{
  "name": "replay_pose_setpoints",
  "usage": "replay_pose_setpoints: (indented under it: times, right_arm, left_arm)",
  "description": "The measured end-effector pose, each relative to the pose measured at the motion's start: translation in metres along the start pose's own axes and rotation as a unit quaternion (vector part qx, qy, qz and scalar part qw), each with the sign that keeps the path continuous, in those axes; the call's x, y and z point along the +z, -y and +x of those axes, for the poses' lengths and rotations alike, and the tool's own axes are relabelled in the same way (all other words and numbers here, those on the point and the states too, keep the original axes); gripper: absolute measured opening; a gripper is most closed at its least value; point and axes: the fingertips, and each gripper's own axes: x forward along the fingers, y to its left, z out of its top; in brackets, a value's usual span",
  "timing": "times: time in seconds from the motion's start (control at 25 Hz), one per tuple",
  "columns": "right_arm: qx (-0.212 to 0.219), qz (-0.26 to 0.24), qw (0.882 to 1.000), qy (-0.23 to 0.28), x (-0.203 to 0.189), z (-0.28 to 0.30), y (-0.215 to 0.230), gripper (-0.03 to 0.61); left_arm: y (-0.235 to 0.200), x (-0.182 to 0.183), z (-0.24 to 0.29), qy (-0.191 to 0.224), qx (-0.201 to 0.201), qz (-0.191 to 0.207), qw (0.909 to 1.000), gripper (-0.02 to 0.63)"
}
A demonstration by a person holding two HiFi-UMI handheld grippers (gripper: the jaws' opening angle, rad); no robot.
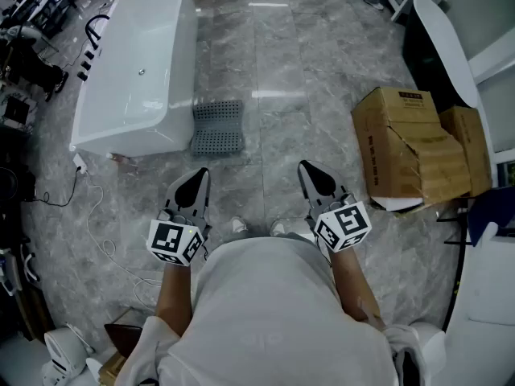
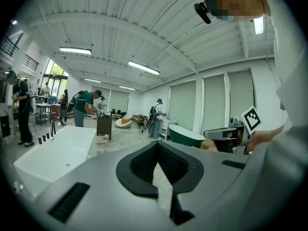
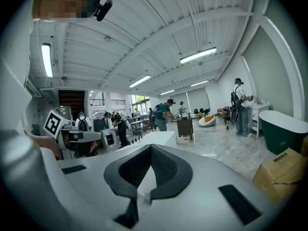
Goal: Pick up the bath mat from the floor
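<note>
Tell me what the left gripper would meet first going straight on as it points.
Likely the grey bath mat: the left gripper aims at it, just right of the bathtub. It might pass above; height is unclear.

This is a big open lab or workshop hall staged with bathroom fittings: a freestanding white bathtub [image 1: 137,71] at ten o'clock on the grey marble-tile floor [image 1: 282,47], a bath mat [image 1: 217,127] just beside it, and cardboard boxes [image 1: 410,147] at two o'clock. Strip lights [image 3: 198,55] run overhead, and people [image 3: 166,113] stand working farther back.

Mat [image 1: 217,127] seen on floor [image 1: 273,55], touching tub [image 1: 137,67] at its right; boxes [image 1: 410,147] set well apart, further right.
</note>
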Motion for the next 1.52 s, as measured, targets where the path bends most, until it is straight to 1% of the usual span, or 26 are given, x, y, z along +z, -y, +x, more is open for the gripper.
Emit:
replay_pose_setpoints:
  times: [0.12,0.28,0.48,0.64,0.76,0.84,1.0,1.16,1.32,1.4,1.52]
  right_arm:
    - [0.002,-0.002,1.0,-0.002,0.002,0.014,-0.006,0.026]
    - [0.005,-0.01,1.0,-0.007,0.003,0.033,-0.016,0.026]
    - [-0.007,0.0,1.0,0.002,0.009,0.06,-0.025,0.026]
    - [-0.01,-0.014,1.0,-0.016,0.001,0.078,-0.03,0.026]
    - [-0.017,0.004,1.0,-0.019,-0.003,0.092,-0.025,0.026]
    - [-0.016,0.018,0.999,-0.021,-0.007,0.102,-0.015,0.026]
    - [0.003,0.02,0.999,-0.036,-0.014,0.136,0.011,0.026]
    - [0.023,0.029,0.998,-0.044,-0.007,0.181,0.053,0.026]
    - [0.052,0.02,0.996,-0.064,0.002,0.226,0.091,0.026]
    - [0.069,0.02,0.995,-0.072,0.008,0.249,0.108,0.026]
    - [0.099,0.021,0.991,-0.085,0.012,0.281,0.129,0.026]
  left_arm:
    - [-0.017,0.002,-0.003,0.013,0.008,-0.013,0.9998,0.015]
    - [-0.04,-0.001,-0.005,0.014,0.012,-0.017,0.9997,0.015]
    - [-0.08,-0.002,-0.01,0.02,0.021,-0.025,0.9993,0.015]
    - [-0.107,-0.017,-0.013,0.001,0.024,-0.032,0.9992,0.015]
    - [-0.125,-0.031,-0.011,-0.019,0.032,-0.04,0.9985,0.015]
    - [-0.131,-0.036,-0.003,-0.027,0.038,-0.045,0.9979,0.015]
    - [-0.146,-0.046,0.029,-0.042,0.057,-0.051,0.9962,0.015]
    - [-0.16,-0.049,0.076,-0.058,0.075,-0.059,0.9937,0.015]
    - [-0.172,-0.046,0.121,-0.083,0.092,-0.059,0.9905,0.015]
    - [-0.181,-0.04,0.139,-0.085,0.11,-0.064,0.9882,0.015]
    - [-0.194,-0.037,0.159,-0.088,0.149,-0.078,0.9819,0.015]
